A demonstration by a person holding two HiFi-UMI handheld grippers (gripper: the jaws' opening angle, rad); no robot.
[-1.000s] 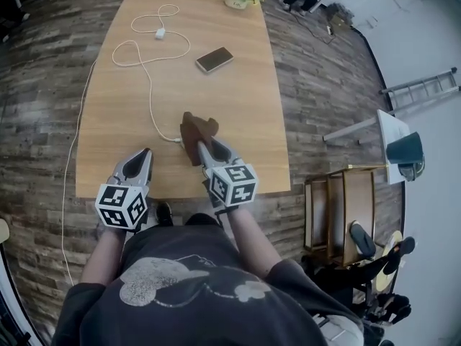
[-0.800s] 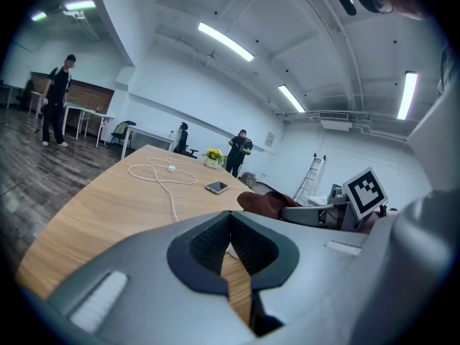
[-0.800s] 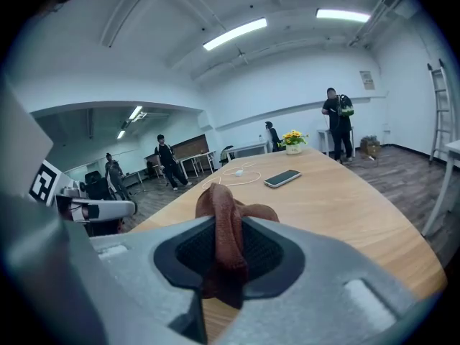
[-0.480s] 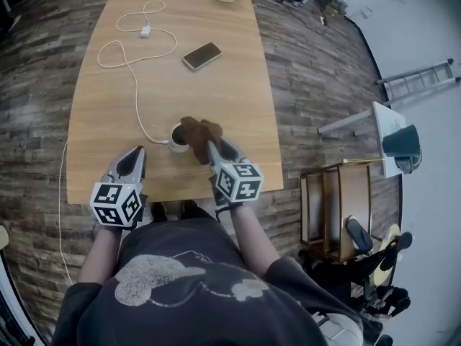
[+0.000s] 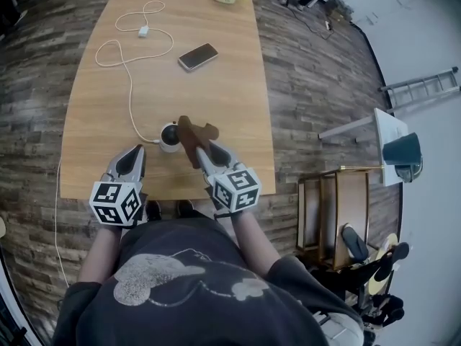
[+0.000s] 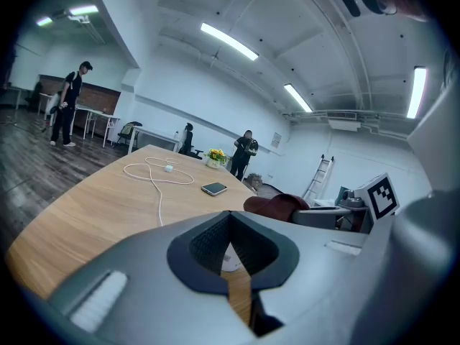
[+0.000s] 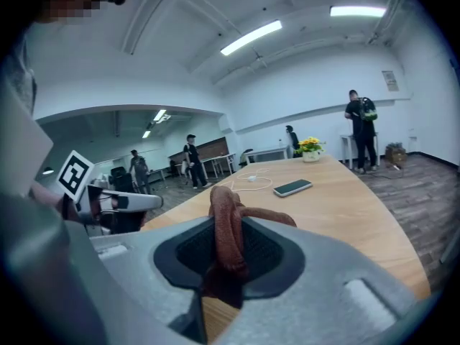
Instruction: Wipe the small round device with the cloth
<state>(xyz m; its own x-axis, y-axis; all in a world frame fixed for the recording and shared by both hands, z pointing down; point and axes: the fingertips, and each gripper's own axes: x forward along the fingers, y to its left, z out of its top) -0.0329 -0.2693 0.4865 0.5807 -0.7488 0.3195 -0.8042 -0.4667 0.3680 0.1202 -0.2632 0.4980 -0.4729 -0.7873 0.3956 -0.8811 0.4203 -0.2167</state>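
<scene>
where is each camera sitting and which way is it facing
Head view: on the person's head, looking steeply down at the table; both forearms, left claw and right claw show.
Left gripper view: on the left claw, facing along the table; its shut jaws fill the bottom.
Right gripper view: on the right claw, facing likewise; its jaws pinch the brown cloth.
Shared: both gripper views show the phone and flowers.
</scene>
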